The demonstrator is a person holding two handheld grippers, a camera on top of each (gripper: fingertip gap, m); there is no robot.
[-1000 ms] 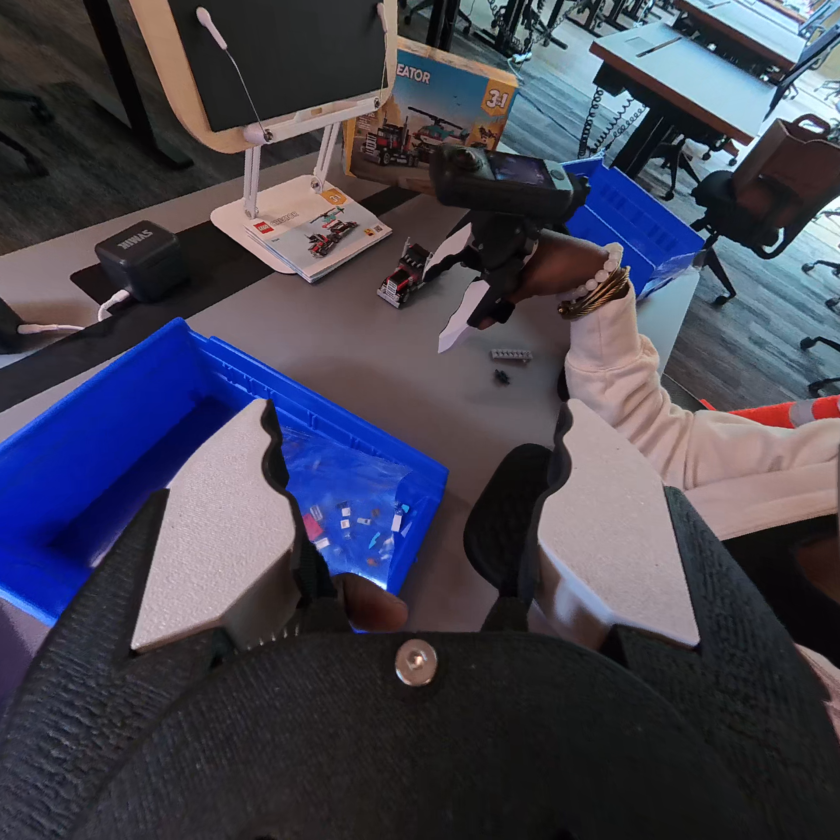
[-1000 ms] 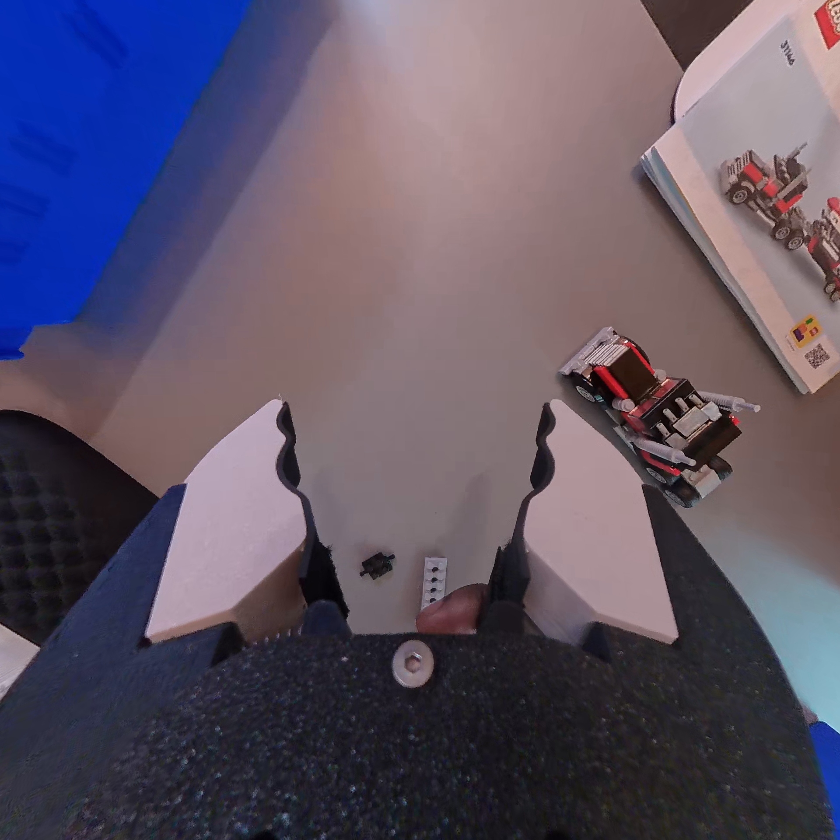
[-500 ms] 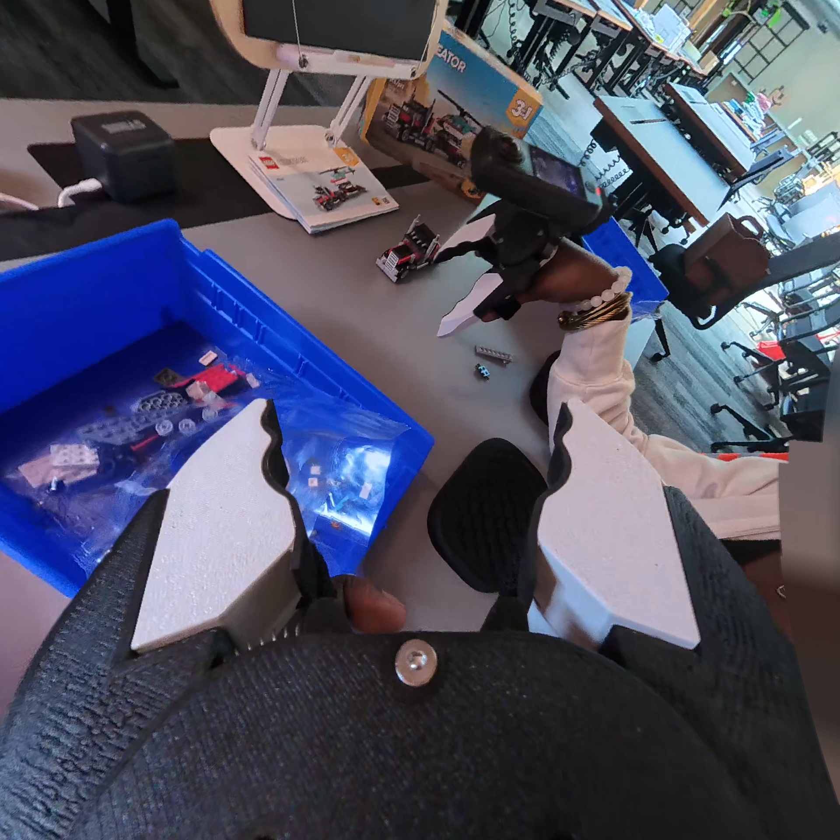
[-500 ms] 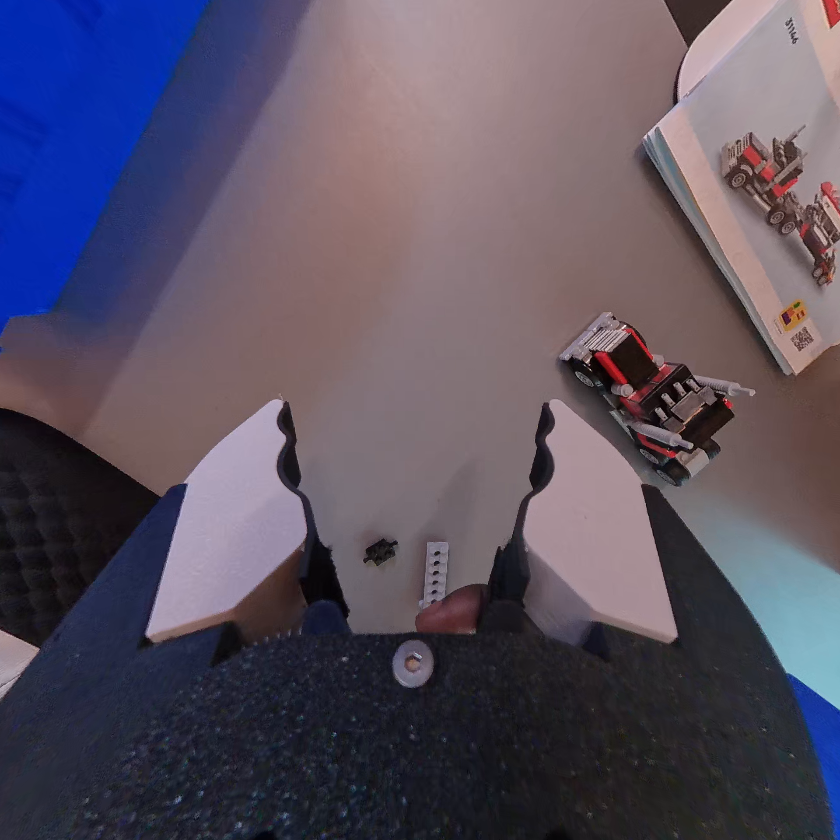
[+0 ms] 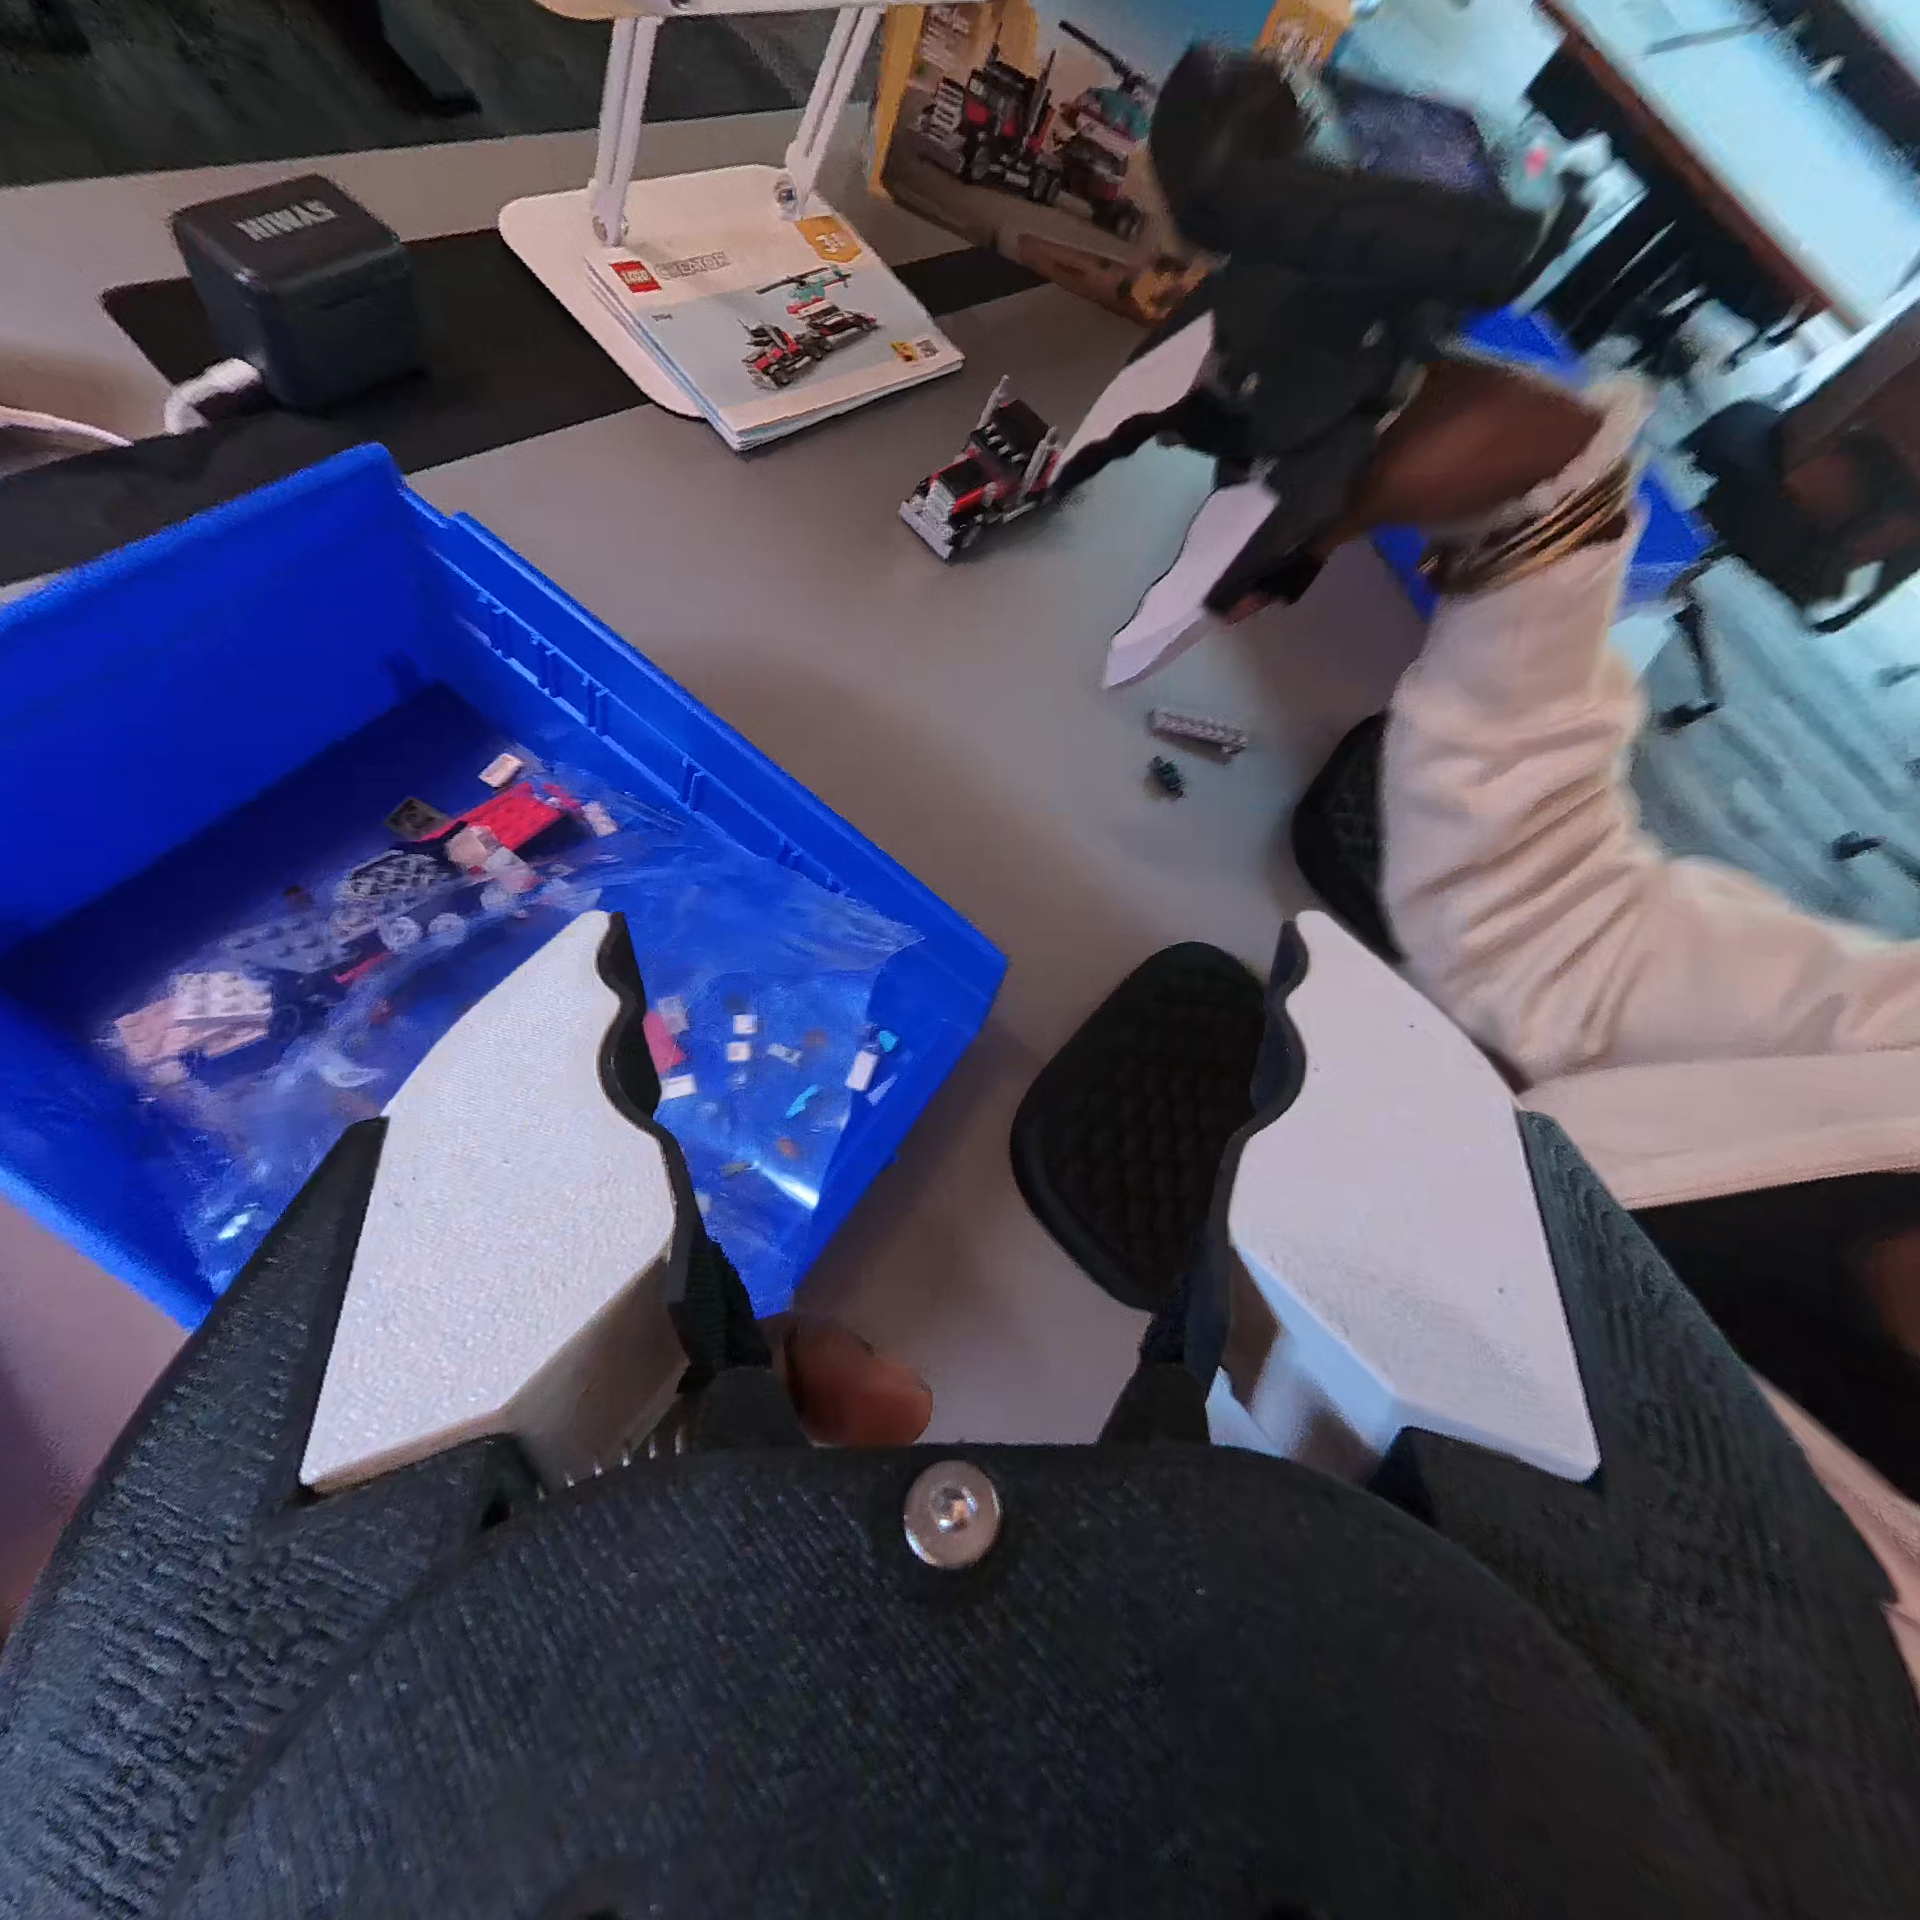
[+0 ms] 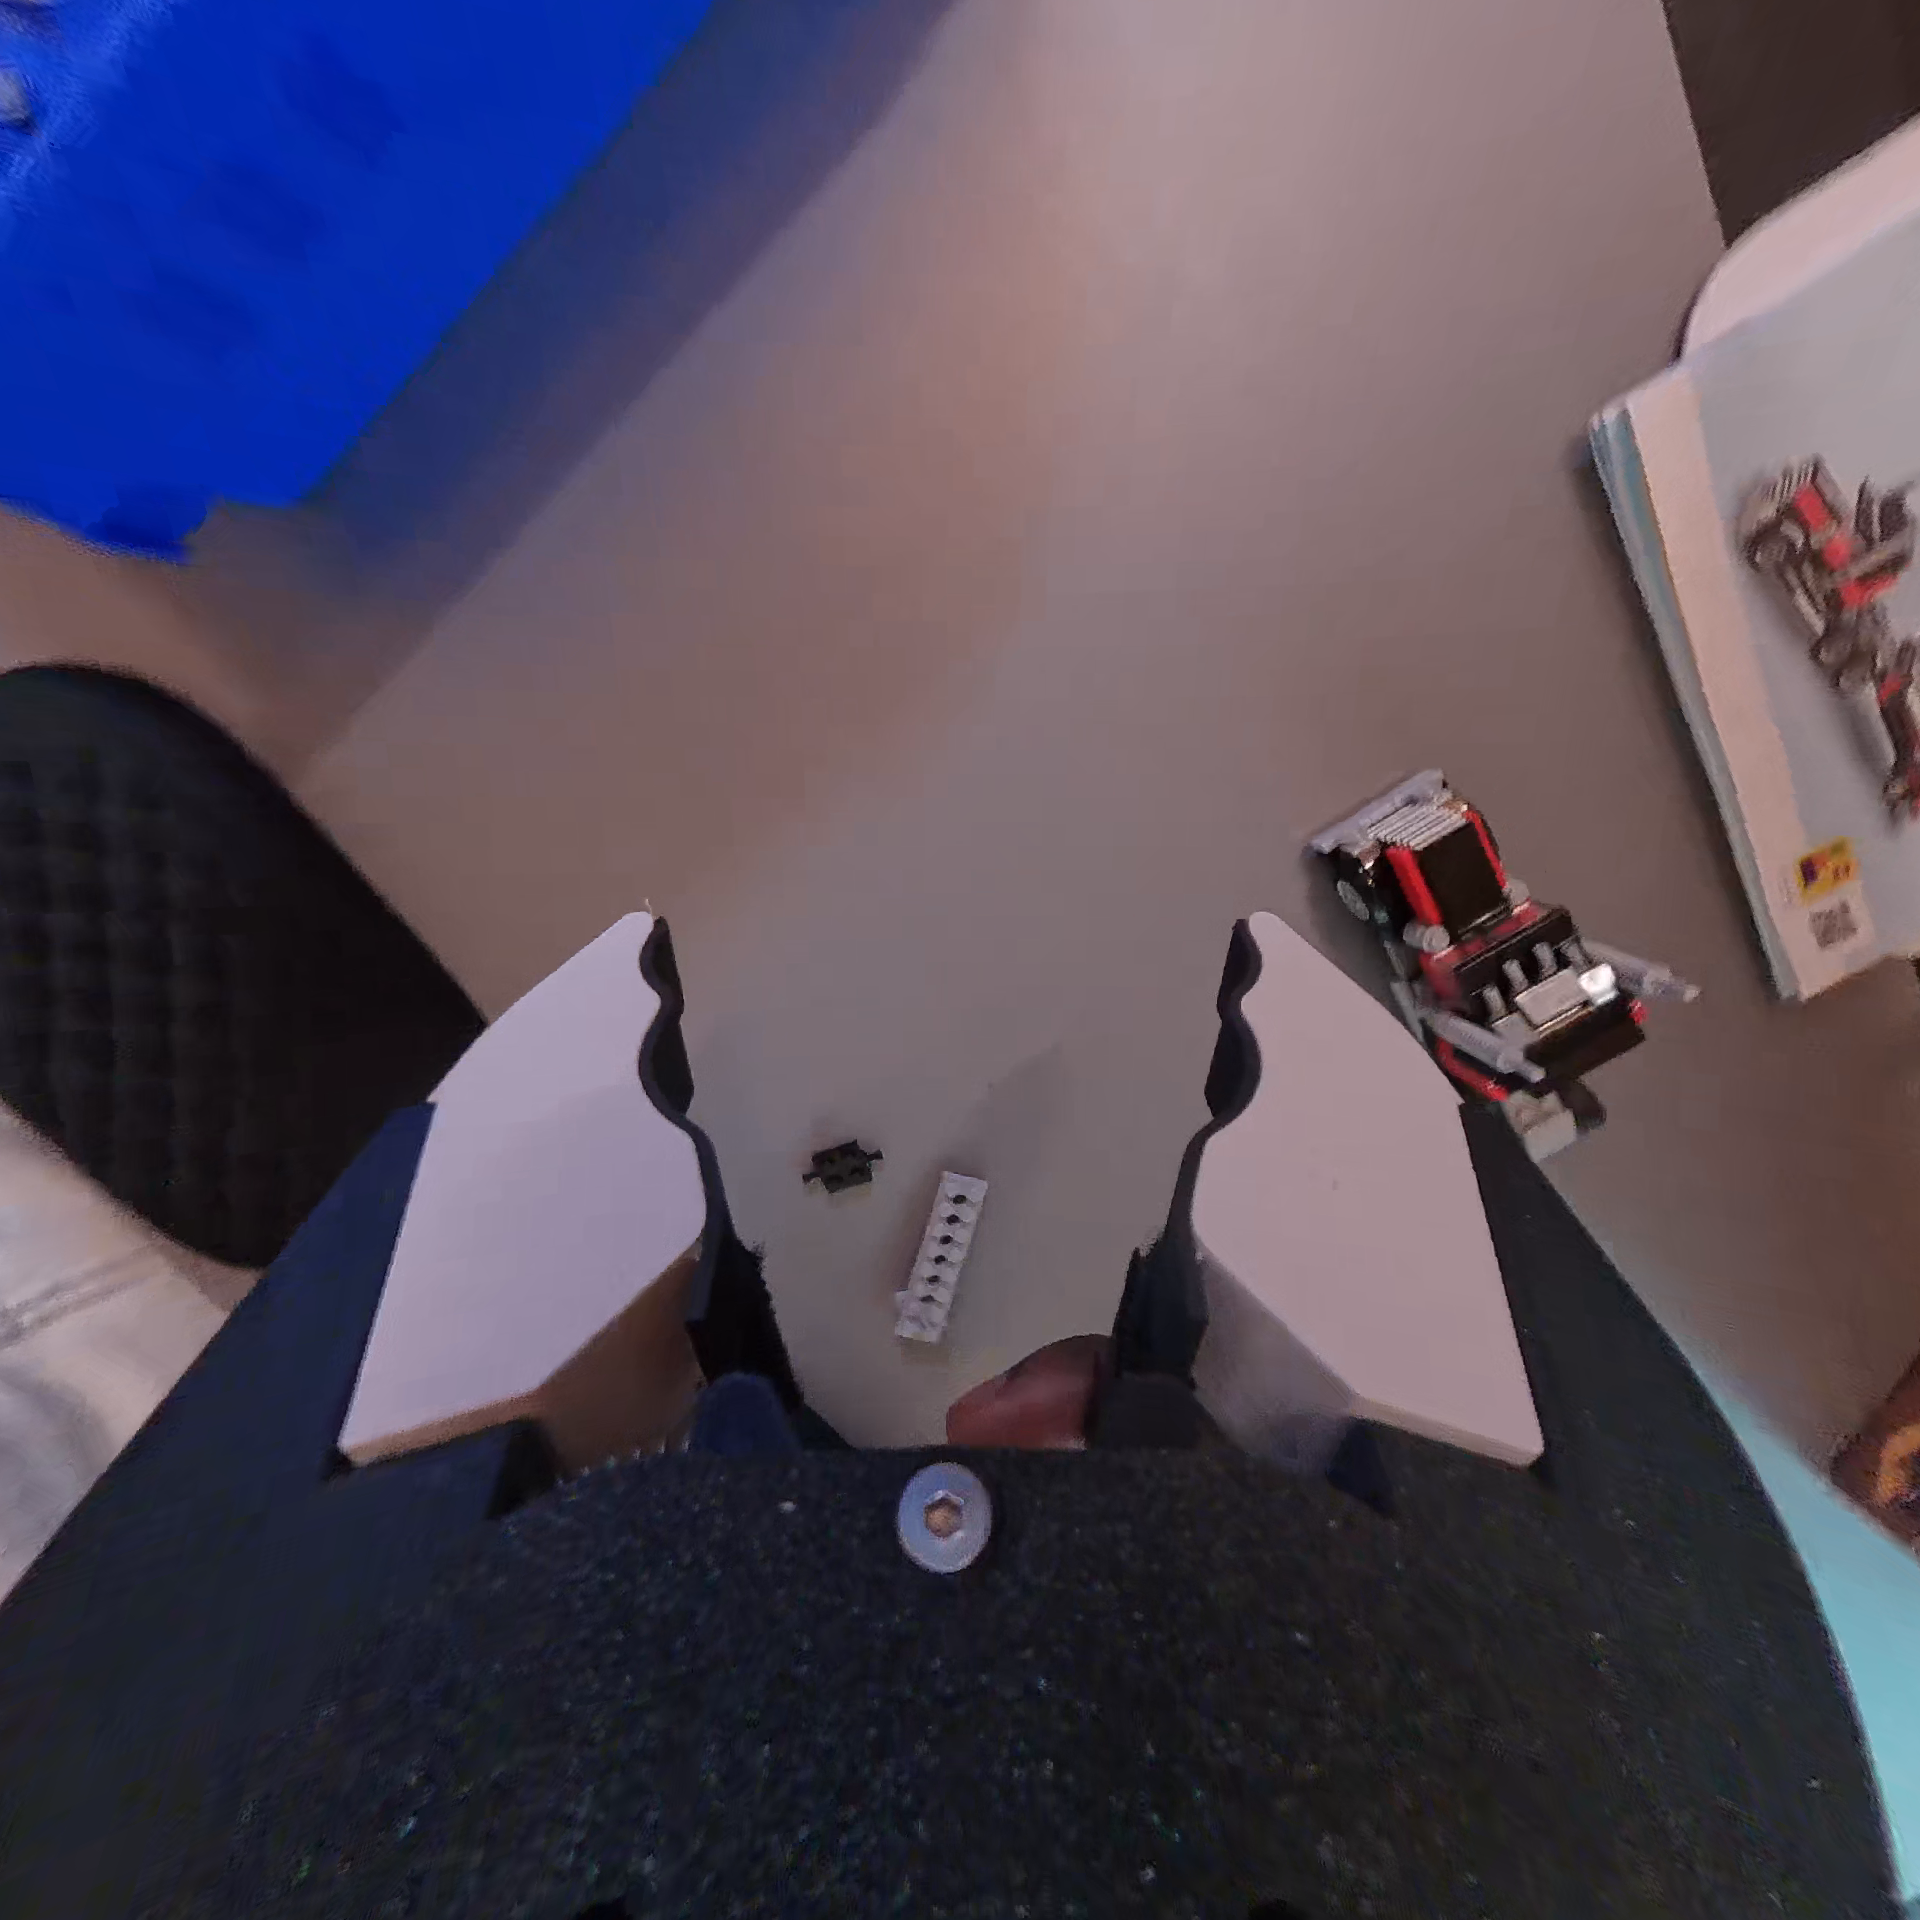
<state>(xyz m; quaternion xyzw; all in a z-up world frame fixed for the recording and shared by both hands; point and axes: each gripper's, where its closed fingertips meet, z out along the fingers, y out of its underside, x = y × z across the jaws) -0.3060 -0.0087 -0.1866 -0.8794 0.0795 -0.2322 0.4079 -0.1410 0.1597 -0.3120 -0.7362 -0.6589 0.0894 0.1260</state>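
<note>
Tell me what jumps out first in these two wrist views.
The blue bin on the left, with bagged toy bricks inside, sits under the open, empty left gripper. A small red and black brick truck stands on the grey table beside the instruction booklet. The right gripper hovers open above a grey holed beam and a tiny black piece.

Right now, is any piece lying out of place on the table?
Yes. A grey strip and a small black piece lie loose on the table, apart from the bin holding the other parts.
</note>
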